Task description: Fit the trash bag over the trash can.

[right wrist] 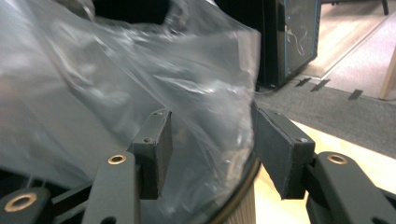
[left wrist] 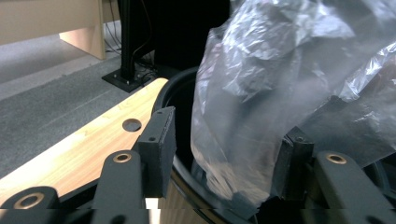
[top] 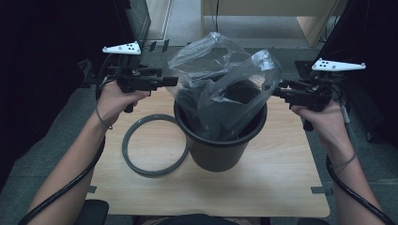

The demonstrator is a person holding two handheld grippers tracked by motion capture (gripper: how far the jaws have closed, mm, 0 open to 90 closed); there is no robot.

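L claw [top: 174,81] & R claw [top: 274,91] both spread, plastic bag [top: 220,79] edge loose btwn pads, over bin [top: 220,150].

Clear plastic bag [top: 225,79] billows from the black bin [top: 220,140] beside a grey ring [top: 155,145].

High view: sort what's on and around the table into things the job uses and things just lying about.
In use:
- clear crinkled plastic bag
- dark ribbed round plastic bin
- left claw, open, bag film between its jaws
- right claw, open at the bag's edge

Lying about:
- grey plastic ring beside the bin
- light wooden cabinet behind the table
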